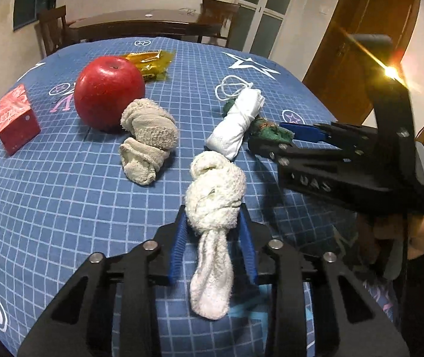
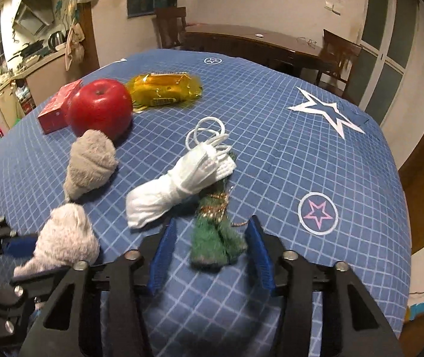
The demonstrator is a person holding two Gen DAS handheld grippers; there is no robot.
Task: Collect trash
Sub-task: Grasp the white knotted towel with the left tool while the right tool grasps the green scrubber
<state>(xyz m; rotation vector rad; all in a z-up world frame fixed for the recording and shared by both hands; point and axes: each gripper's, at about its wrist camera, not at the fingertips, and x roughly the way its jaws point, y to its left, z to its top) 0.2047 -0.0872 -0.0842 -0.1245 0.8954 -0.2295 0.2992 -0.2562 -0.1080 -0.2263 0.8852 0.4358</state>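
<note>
Left wrist: left gripper [image 1: 213,223] clamps white knotted cloth [image 1: 213,196]; right gripper [image 2: 212,238] straddles green wad [image 2: 215,244], untouched.

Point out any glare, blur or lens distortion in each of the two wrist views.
Left wrist view: an orange flare streaks the upper right, above the right gripper; the door frame bows from fisheye. Right wrist view: the green scrap and white knotted cloth are smeared by motion; the blue tablecloth grid curves.
</note>
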